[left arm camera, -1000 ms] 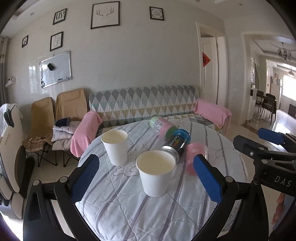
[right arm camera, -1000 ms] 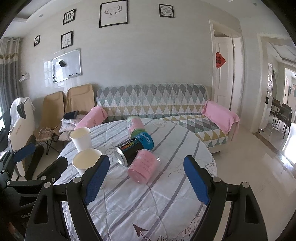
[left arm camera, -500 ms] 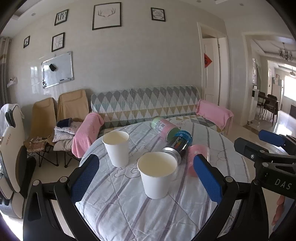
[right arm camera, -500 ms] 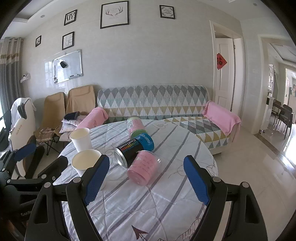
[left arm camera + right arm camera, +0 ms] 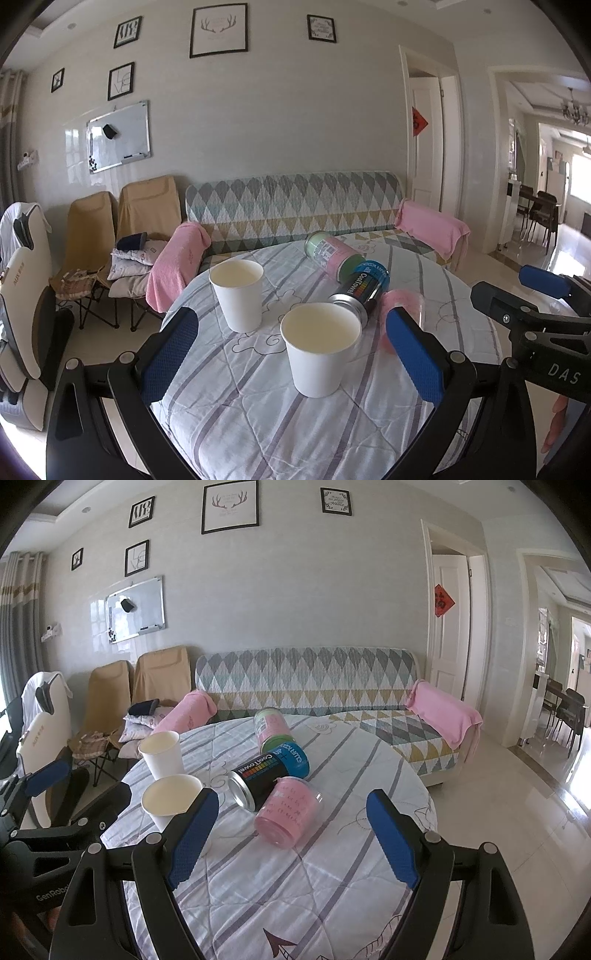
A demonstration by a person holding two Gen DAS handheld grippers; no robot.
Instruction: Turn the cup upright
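Note:
A clear pink cup point(image 5: 290, 812) lies on its side on the round table, its mouth toward me; in the left wrist view it point(image 5: 404, 302) is partly hidden behind my finger. Two white paper cups stand upright: the near one point(image 5: 320, 350) point(image 5: 170, 801) and the far one point(image 5: 238, 293) point(image 5: 161, 753). My left gripper point(image 5: 291, 362) is open and empty, with the near white cup between its fingers in view. My right gripper point(image 5: 291, 845) is open and empty, just short of the pink cup.
A black and blue can point(image 5: 267, 777) and a green and pink can point(image 5: 271, 729) lie on their sides behind the pink cup. The table point(image 5: 332, 886) has a striped quilted cloth. A sofa point(image 5: 306, 681) and folding chairs point(image 5: 110, 690) stand beyond.
Both grippers have drawn back and risen very slightly; the table objects sit a little lower in view. Nothing on the table has moved.

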